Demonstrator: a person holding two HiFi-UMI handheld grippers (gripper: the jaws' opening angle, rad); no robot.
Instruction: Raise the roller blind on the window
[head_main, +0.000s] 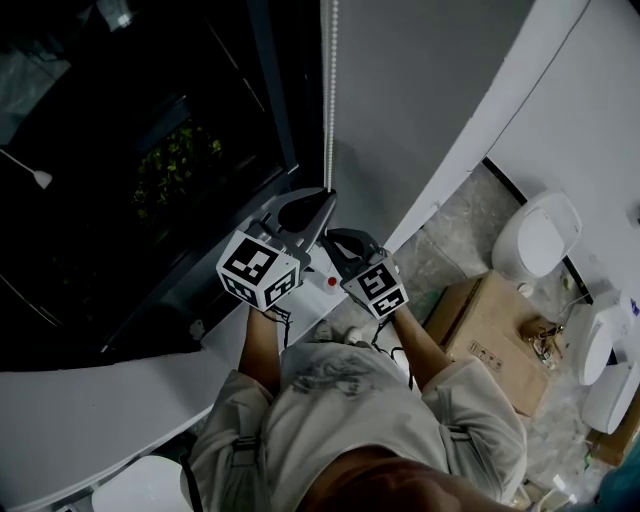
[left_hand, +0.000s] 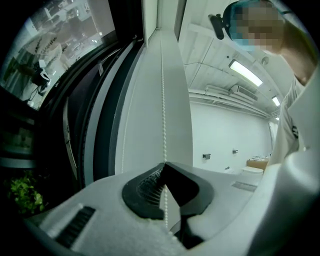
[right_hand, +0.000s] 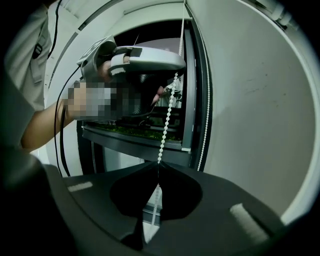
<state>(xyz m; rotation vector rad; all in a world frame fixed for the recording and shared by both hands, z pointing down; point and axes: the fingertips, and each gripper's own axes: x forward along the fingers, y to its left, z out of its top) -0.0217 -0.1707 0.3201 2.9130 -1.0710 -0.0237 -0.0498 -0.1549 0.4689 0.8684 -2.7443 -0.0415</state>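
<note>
A white bead chain hangs down the window's right frame. My left gripper is shut on the chain, which passes between its closed tips. Just below it, my right gripper is also shut on the chain; the beads run from the left gripper above down into its closed tips. A second strand hangs free along the frame. The dark window pane fills the left. The blind itself is not clearly visible in any view.
A white sill runs under the window. Right of me on the floor are a cardboard box and white ceramic fixtures. A green plant shows behind the glass. The grey wall is beside the chain.
</note>
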